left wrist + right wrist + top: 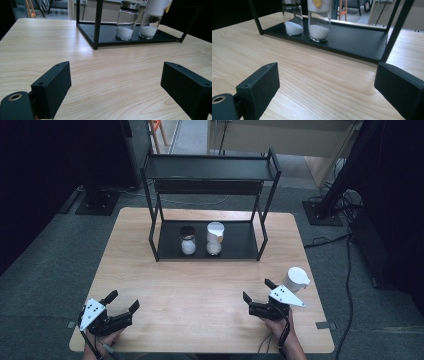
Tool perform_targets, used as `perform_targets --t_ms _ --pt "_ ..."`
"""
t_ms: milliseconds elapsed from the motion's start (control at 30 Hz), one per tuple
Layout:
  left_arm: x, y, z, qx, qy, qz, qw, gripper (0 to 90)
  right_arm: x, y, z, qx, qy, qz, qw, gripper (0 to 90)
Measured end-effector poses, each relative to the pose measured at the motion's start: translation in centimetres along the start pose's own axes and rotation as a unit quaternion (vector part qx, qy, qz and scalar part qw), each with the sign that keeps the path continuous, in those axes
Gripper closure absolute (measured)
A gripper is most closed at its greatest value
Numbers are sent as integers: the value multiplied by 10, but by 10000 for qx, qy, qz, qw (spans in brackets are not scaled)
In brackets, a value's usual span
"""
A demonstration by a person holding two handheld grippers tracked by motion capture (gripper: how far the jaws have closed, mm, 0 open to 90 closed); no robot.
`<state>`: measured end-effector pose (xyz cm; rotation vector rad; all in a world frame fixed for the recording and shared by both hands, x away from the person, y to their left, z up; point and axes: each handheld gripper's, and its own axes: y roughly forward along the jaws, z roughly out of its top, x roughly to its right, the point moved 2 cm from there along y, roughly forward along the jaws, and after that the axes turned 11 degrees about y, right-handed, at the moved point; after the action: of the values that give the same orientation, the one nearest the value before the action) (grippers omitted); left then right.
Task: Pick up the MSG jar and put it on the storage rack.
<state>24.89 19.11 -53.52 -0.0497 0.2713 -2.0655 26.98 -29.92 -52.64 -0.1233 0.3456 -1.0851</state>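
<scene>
1. Grey carpet surrounds a light wooden table (200,285), with dark stands and cables on the floor to either side.
2. At the far middle of the table stands a black two-tier rack (210,210); its upper shelf is bare, and its lower tray rests on the tabletop.
3. On that lower tray stand two glass jars side by side, close together; whether they touch cannot be told.
4. From the high view, the left one is the dark-lidded jar (188,240), with white powder in its lower part.
5. To its right is the white-capped jar (215,238), taller, also holding white powder, with a yellow tab on its cap.
6. A white-lidded container (296,279) stands on the table near the right edge, just beside the right tool.
7. The left tool (122,301) is held low at the near left corner of the table, its jaws spread wide with nothing between them.
8. The right tool (256,290) is held at the near right, its jaws likewise wide apart and gripping nothing.
9. Both tools point toward the rack and are well apart from the jars.
10. In the left gripper view the jars appear beyond the rack's front post (98,23).
</scene>
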Motion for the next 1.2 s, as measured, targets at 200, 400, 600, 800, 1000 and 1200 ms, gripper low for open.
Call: perform_targets --t_ms 200,400,600,800,1000,1200 --pt "0 0 0 -4 -6 15 10000 99 5 -8 -2 47 73 -64 9999 58" --pt "0 0 0 -2 4 2 10000 98 9 -15 -6 75 135 -105 9998 58" --pt "0 0 0 -4 6 -4 10000 98 14 -22 -9 69 163 -173 9997 58" --pt "0 0 0 -5 9 -1 10000 98 21 -31 -10 133 250 -287 9992 58" --pt "0 0 0 -6 6 -1 10000 98 27 -41 -13 133 165 -313 9993 58" --pt "0 0 0 -6 6 1 10000 98 38 -53 -15 173 264 -435 9986 58"
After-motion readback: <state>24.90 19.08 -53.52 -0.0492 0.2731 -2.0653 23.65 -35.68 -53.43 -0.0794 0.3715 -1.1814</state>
